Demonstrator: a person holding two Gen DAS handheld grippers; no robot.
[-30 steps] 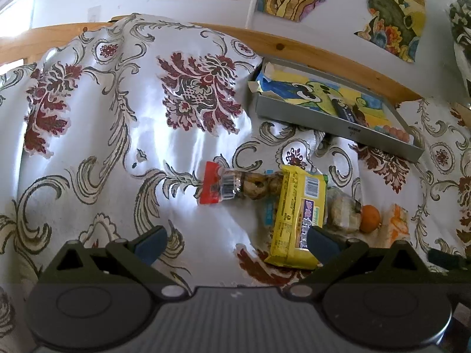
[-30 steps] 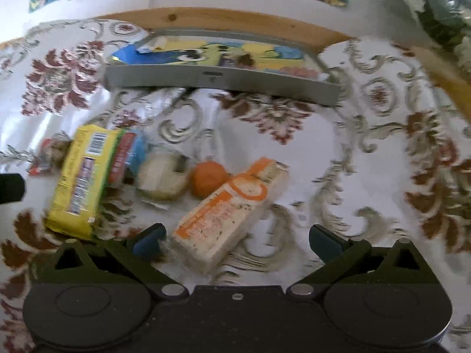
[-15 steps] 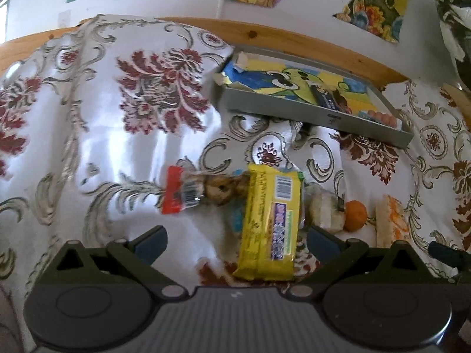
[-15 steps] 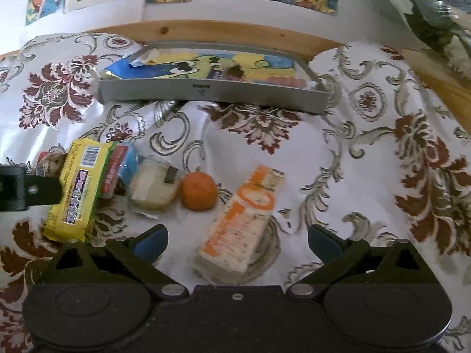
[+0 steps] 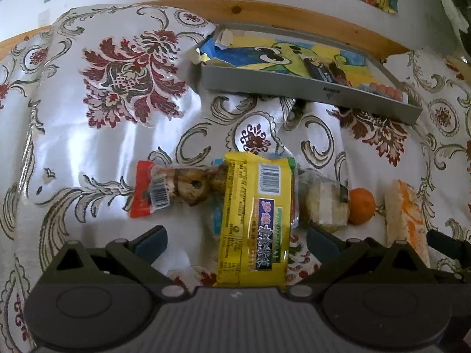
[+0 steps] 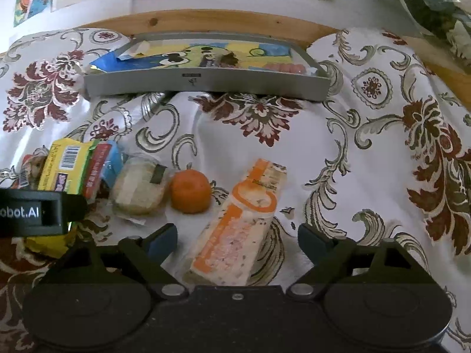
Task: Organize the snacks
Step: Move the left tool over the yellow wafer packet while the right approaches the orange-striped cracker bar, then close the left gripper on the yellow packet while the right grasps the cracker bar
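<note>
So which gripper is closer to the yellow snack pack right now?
Left. The left gripper is open with the yellow pack between its fingers. The right gripper is open around the orange-and-white packet, with the yellow pack off to its left.

- Daylight from the left puts white glare on the glossy tablecloth [image 5: 97, 153]
- Fisheye bends the edges; corners go black
- Right view slightly soft

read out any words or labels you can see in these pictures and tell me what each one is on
"obot.AI", cut off at the frame edge: on the left gripper.
Yellow snack pack: barcode and print, too blurred to read.
Orange-and-white pack: print unreadable.
Grey tray front mark: too small.
</note>
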